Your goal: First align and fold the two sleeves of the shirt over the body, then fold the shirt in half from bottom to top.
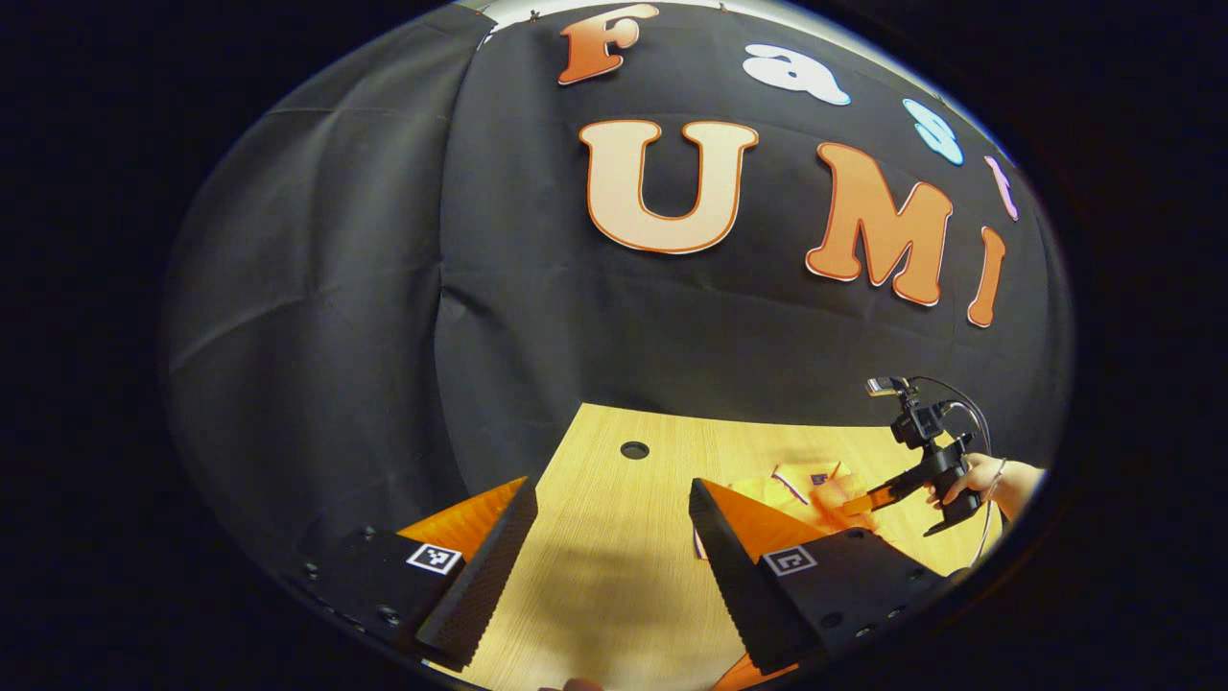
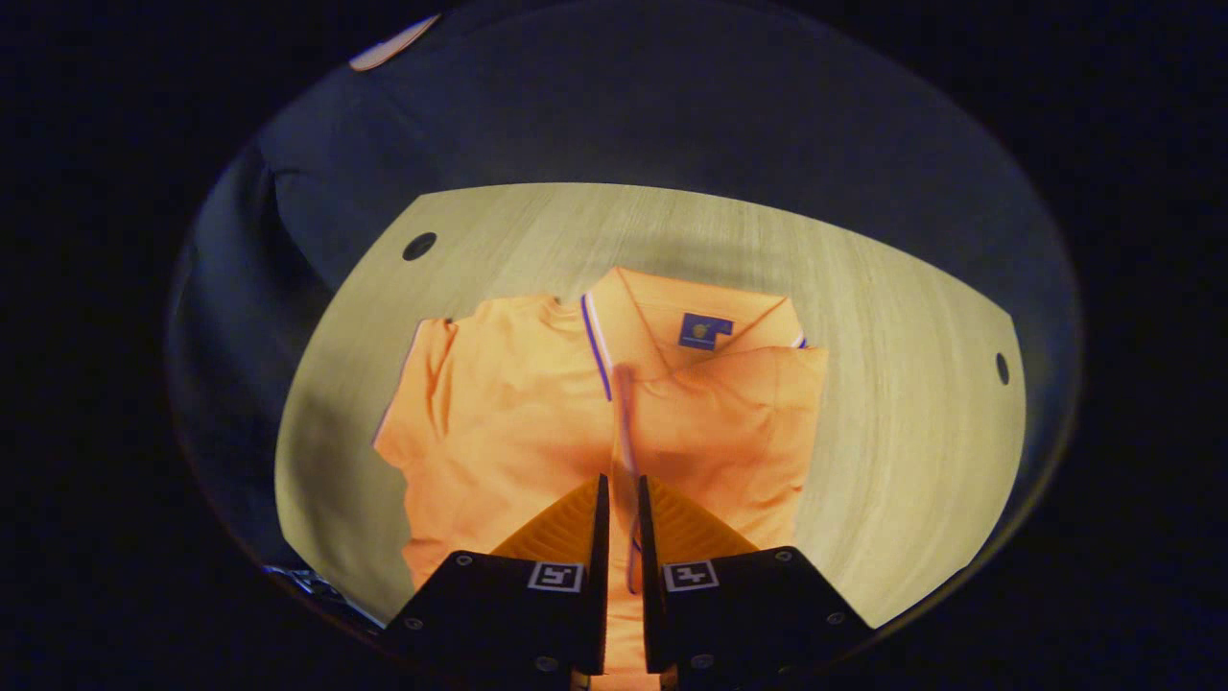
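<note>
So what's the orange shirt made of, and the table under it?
The orange polo shirt looks like soft matte knit cloth: it creases and drapes in folds. The table looks like pale wood or wood-look laminate: smooth, with fine straight grain lines. Which one, the pictures cannot settle.

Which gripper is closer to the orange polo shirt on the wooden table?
Right. The right gripper is directly over the orange polo shirt, jaws nearly closed. The left gripper is open over bare wooden table, beside the shirt.

No readable text; shirt (image 2: 537,413) neck label (image 2: 705,330) too small to read.
</note>
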Available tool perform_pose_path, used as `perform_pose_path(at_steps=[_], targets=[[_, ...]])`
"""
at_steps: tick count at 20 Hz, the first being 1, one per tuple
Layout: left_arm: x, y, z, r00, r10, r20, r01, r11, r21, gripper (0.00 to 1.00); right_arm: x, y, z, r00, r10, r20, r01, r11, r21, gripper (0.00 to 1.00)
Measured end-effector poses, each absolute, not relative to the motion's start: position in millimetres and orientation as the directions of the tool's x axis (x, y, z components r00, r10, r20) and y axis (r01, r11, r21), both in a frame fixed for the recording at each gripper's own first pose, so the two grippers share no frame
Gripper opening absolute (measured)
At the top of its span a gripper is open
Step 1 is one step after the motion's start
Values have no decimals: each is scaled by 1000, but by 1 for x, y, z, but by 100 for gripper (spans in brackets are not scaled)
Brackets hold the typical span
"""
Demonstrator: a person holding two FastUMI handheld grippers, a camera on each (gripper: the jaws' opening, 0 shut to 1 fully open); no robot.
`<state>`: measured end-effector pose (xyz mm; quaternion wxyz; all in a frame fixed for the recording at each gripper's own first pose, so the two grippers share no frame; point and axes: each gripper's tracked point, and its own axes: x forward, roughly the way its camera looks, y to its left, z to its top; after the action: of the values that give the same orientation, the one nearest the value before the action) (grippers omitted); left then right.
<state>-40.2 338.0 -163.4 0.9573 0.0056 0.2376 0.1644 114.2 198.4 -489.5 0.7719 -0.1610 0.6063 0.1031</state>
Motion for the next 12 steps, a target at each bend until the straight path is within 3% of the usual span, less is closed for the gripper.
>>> perform_pose_path(at_steps=[1,4,7,12], targets=[[-40,338,-165,833,315,-454,-309,947,90,98,111,206,-490,229,-1,-973,-343,936,-81,18],[-36,335,-169,831,307,-464,-304,949,83,98,108,216,-489,236,54,-970,-334,942,-29,70],[-27,327,-176,833,286,-474,-295,954,57,98,115,216,-475,291,80,-953,-301,953,-12,100],[-3,312,-193,827,249,-505,-260,964,49,98,130,202,-431,404,78,-911,-278,960,-41,99]])
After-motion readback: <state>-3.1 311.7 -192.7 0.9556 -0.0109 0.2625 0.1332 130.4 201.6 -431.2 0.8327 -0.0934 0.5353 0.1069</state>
